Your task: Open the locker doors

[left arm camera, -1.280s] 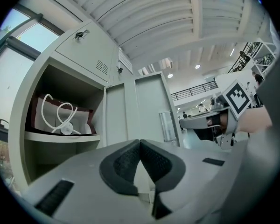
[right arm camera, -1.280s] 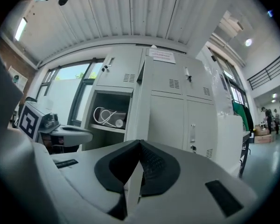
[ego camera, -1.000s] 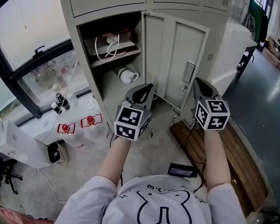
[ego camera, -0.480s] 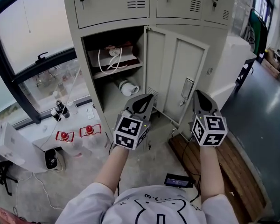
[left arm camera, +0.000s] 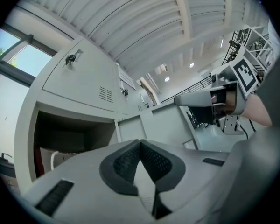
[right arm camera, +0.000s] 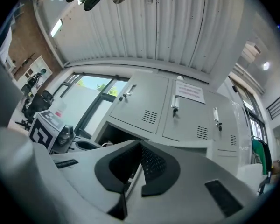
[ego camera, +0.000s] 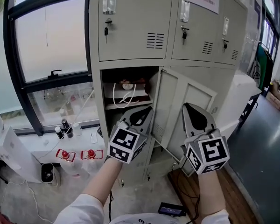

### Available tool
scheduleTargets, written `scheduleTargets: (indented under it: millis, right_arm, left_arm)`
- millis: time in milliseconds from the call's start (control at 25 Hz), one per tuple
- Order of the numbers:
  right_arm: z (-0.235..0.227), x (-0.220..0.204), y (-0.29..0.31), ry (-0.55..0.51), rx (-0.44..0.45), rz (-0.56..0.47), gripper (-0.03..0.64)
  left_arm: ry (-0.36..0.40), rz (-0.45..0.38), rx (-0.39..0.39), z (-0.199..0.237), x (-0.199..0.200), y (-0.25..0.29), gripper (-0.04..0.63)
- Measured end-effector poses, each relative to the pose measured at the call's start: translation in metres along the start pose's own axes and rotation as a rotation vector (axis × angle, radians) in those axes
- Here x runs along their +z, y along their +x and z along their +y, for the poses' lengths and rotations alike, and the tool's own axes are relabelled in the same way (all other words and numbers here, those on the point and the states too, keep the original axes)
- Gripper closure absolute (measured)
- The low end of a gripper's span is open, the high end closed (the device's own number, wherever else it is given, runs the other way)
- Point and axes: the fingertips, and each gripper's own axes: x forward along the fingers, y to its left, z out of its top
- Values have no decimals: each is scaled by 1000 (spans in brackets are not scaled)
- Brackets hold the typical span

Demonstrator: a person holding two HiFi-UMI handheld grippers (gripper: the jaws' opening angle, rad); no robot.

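Note:
A grey locker bank fills the head view. Its upper doors, left (ego camera: 135, 24), middle (ego camera: 196, 27) and right (ego camera: 231, 36), are closed, each with a key in its lock. The lower left compartment (ego camera: 126, 85) stands open, and its door (ego camera: 177, 101) is swung out to the right. My left gripper (ego camera: 144, 111) is shut and empty in front of that opening (left arm camera: 65, 139). My right gripper (ego camera: 189, 110) is shut and empty too, held before the open door's inner face. Both point at the lockers (right arm camera: 144, 101) without touching them.
A shelf in the open compartment holds a box and a white cable (ego camera: 123, 94). A window (ego camera: 46, 41) and a sill with small bottles (ego camera: 65, 127) are at the left. A white cabinet (ego camera: 240, 94) stands to the right. On the floor lie a wooden board (ego camera: 186, 190) and a black device (ego camera: 170, 210).
Both grippers have risen and the head view has tilted up, bringing the upper row of closed doors into sight. The jaws stay shut and the open door has not moved.

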Motion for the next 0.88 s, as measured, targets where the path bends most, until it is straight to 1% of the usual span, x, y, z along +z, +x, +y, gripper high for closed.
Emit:
scheduleTargets:
  millis: [120, 320, 480, 560, 680, 760, 880]
  right_arm:
    - [10, 26, 28, -38, 55, -25, 606]
    - [23, 62, 69, -32, 135, -83, 606]
    - [25, 83, 96, 58, 177, -127, 606]
    - [26, 94, 112, 71, 190, -147, 606]
    - [30, 114, 134, 49, 215, -177, 606]
    - [32, 128, 149, 24, 228, -195, 606]
    - [38, 150, 172, 10, 251, -220, 606]
  left_arm:
    - [41, -32, 17, 22, 34, 2, 580]
    - [101, -75, 56, 56, 79, 4, 580]
    - [97, -115, 77, 77, 104, 5, 580]
    - [98, -126, 91, 91, 117, 3, 580]
    - [127, -134, 105, 107, 138, -3, 580]
    - [133, -142, 115, 117, 153, -5, 580]
    - [155, -154, 148, 134, 179, -11, 580]
